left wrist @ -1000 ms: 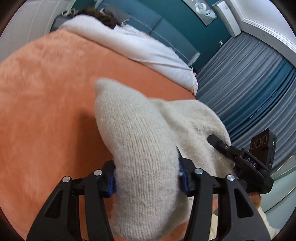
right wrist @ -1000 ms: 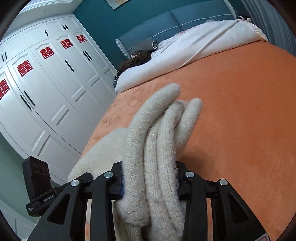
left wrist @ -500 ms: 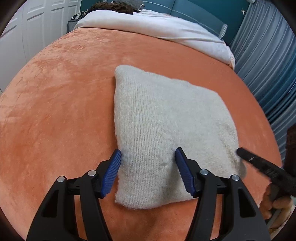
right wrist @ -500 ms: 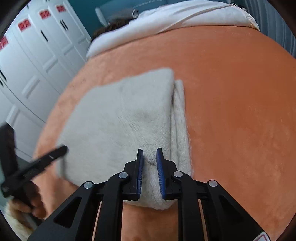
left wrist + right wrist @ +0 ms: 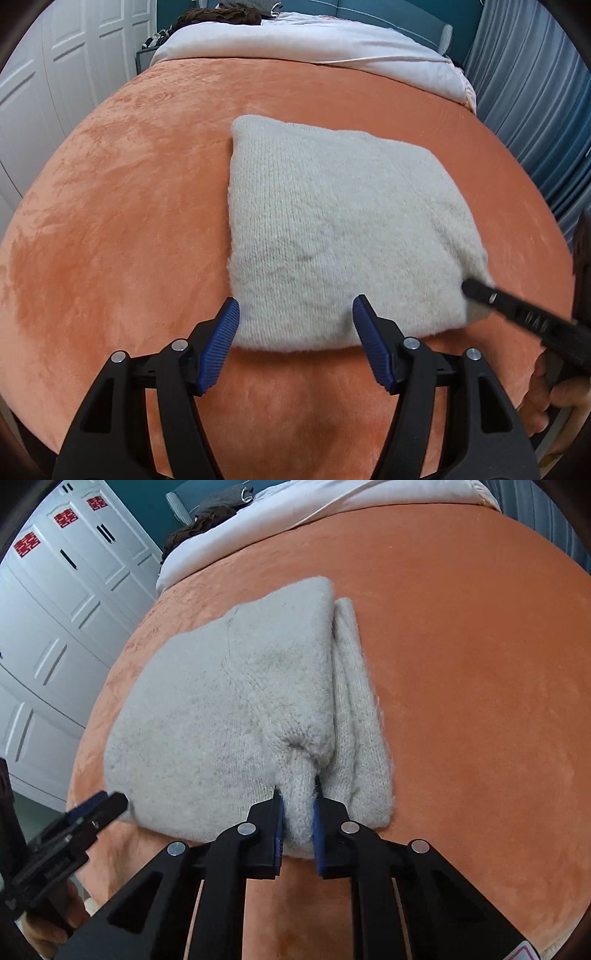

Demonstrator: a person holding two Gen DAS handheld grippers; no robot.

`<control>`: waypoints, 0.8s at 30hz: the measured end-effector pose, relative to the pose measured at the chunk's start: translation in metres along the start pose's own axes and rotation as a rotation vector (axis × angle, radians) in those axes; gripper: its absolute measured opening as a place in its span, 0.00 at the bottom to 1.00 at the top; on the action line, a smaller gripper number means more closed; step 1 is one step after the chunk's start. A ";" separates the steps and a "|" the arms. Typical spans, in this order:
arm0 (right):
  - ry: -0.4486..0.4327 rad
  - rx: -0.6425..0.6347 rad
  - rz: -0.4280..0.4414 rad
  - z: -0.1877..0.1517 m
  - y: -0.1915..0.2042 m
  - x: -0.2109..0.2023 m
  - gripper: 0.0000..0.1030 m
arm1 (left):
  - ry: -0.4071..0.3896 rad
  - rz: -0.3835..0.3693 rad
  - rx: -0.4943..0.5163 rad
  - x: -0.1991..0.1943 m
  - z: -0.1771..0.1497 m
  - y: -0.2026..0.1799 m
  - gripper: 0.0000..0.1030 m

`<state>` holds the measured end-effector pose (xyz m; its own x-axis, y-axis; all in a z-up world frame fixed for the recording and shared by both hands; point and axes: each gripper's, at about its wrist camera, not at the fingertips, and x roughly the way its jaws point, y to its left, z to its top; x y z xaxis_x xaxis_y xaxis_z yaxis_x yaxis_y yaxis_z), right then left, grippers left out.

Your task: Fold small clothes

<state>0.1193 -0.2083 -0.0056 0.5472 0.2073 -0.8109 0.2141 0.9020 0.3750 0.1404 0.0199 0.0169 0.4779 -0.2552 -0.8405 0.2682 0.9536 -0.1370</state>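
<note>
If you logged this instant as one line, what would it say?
garment: cream knit sweater folded flat on orange blanket | left gripper: opening, released | right gripper: pinching near edge

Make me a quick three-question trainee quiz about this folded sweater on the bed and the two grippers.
1. True or false: the cream knitted sweater lies folded on the orange blanket.
2. Which gripper pinches the sweater's near edge? A) left gripper B) right gripper
3. Fill in: behind the blanket lies a ____ duvet.

Key: 1 true. 2 B; the left gripper's fingers are opening, apart from the knit. 3 white.
</note>
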 end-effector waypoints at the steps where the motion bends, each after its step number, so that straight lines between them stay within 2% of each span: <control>1: -0.035 -0.001 0.017 0.002 0.001 -0.010 0.10 | 0.005 0.008 0.005 -0.002 -0.002 -0.002 0.60; 3: -0.115 -0.042 0.018 0.011 0.010 -0.036 0.10 | 0.007 0.011 0.006 -0.006 -0.005 -0.003 0.60; 5: -0.141 -0.085 0.000 0.015 0.011 -0.044 0.10 | 0.006 0.017 0.014 -0.007 -0.007 -0.005 0.60; 6: -0.116 -0.086 -0.019 0.014 0.008 -0.037 0.10 | 0.006 0.021 0.018 -0.006 -0.008 -0.006 0.60; 8: 0.016 -0.083 -0.081 0.007 -0.005 0.006 0.10 | 0.014 0.038 0.025 -0.003 -0.010 -0.010 0.60; 9: 0.079 -0.072 -0.080 -0.002 -0.012 0.024 0.10 | 0.020 0.045 0.027 -0.001 -0.011 -0.012 0.60; 11: 0.042 -0.086 -0.075 -0.006 -0.010 0.018 0.10 | 0.031 0.058 0.026 -0.001 -0.013 -0.013 0.60; 15: -0.030 -0.072 -0.056 0.004 0.001 -0.013 0.19 | 0.031 0.068 0.032 -0.002 -0.015 -0.011 0.60; 19: -0.114 -0.108 -0.080 0.011 0.015 -0.034 0.20 | 0.040 0.080 0.025 0.002 -0.014 -0.010 0.61; 21: -0.093 -0.137 -0.106 0.010 0.018 -0.026 0.20 | 0.038 0.083 0.020 0.003 -0.014 -0.010 0.61; 24: 0.027 -0.162 -0.170 0.004 0.008 0.014 0.20 | 0.043 0.092 0.021 0.003 -0.015 -0.012 0.61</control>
<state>0.1324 -0.1999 -0.0122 0.4923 0.0551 -0.8687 0.1672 0.9734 0.1565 0.1264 0.0103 0.0081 0.4649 -0.1594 -0.8709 0.2425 0.9690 -0.0479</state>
